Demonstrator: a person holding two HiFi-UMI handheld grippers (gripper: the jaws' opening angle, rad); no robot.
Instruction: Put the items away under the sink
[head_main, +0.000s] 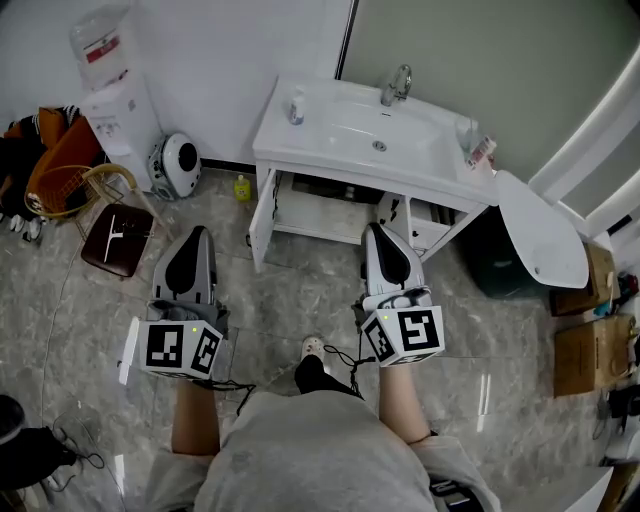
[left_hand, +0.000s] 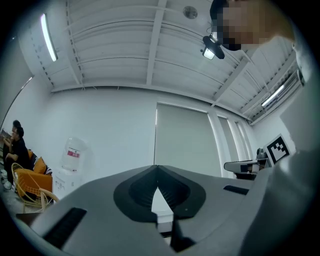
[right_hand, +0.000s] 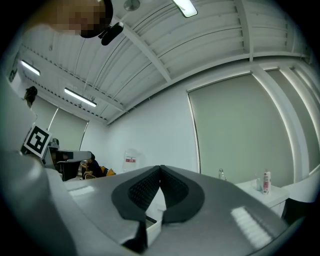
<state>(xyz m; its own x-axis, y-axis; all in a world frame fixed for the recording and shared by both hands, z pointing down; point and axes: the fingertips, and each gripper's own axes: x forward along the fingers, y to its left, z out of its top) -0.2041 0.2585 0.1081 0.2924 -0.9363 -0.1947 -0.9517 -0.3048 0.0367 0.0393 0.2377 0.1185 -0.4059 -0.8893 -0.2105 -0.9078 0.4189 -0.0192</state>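
The white sink (head_main: 330, 135) stands ahead against the wall, with its left cabinet door (head_main: 262, 215) swung open and the space under it showing. A small bottle (head_main: 296, 106) is on its left rim and a red-and-white bottle (head_main: 481, 152) on its right end. A yellow bottle (head_main: 242, 187) sits on the floor by the wall. My left gripper (head_main: 197, 232) and right gripper (head_main: 378, 230) hover over the floor in front of the cabinet. Both are shut, tips meeting, with nothing between them. The left gripper (left_hand: 158, 175) and the right gripper (right_hand: 160, 172) point level at the room.
A water dispenser (head_main: 110, 90), a round white device (head_main: 178, 165), an orange chair (head_main: 60, 180) and a brown stool (head_main: 118, 238) stand to the left. Right of the sink are a white oval panel (head_main: 540, 225), a dark bin (head_main: 500, 262) and cardboard boxes (head_main: 590, 350).
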